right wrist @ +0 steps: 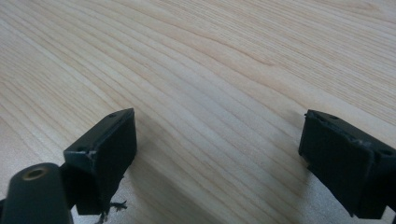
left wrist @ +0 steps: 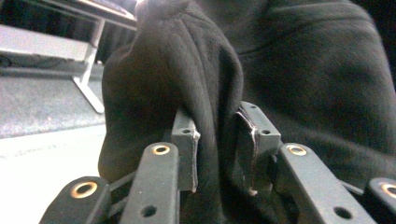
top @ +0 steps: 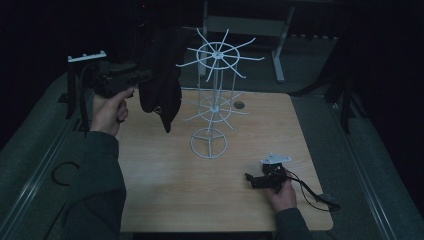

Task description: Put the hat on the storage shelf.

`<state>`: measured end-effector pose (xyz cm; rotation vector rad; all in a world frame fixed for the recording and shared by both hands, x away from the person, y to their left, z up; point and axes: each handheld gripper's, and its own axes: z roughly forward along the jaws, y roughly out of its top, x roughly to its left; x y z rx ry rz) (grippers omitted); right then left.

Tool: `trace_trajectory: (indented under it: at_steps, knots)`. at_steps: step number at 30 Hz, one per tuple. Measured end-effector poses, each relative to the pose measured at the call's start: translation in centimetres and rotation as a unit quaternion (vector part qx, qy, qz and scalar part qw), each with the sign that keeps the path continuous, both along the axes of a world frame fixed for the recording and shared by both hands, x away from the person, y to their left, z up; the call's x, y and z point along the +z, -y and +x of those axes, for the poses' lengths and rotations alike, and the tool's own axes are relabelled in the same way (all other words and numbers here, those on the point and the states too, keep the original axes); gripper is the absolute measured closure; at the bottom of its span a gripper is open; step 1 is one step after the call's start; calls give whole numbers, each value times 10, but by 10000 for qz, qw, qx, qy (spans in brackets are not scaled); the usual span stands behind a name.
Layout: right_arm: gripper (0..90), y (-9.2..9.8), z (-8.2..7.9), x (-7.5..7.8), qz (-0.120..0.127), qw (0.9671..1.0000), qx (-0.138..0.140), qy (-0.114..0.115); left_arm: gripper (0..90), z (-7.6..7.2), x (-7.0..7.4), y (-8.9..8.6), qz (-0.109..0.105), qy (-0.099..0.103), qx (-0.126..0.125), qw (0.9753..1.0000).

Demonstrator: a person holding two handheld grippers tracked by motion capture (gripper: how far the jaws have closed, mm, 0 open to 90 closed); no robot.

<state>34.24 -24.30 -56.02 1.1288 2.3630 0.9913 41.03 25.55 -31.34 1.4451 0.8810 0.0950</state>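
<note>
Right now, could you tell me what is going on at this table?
A person is working with a claw in each hand. The left claw is shut on a fold of a black cap, holding it in the air beside the upper spokes of a white wire rack that stands on the wooden table. The cap is not hung on any spoke yet. The right claw rests open near the table's front right, holding nothing.

A wire rack [top: 214, 95] stands mid-table [top: 165, 190], a cap [top: 161, 85] hanging just left of it.
</note>
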Motion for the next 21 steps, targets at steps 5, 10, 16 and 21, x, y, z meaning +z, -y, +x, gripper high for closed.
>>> trace_trajectory:
  at_steps: [5,10,16,21]
  knots:
    - [110,0,0,0,-2,10000,-2,13,605,1,-2,3,43,-66,-3,10000]
    - [110,0,0,0,-1,10000,-2,12,497,1,-2,2,33,-121,162,9998]
    - [110,0,0,0,8,10000,-4,5,438,1,-2,1,126,-146,261,9995]
    - [110,0,0,0,0,10000,-3,7,390,-3,1,-4,87,-92,436,9990]
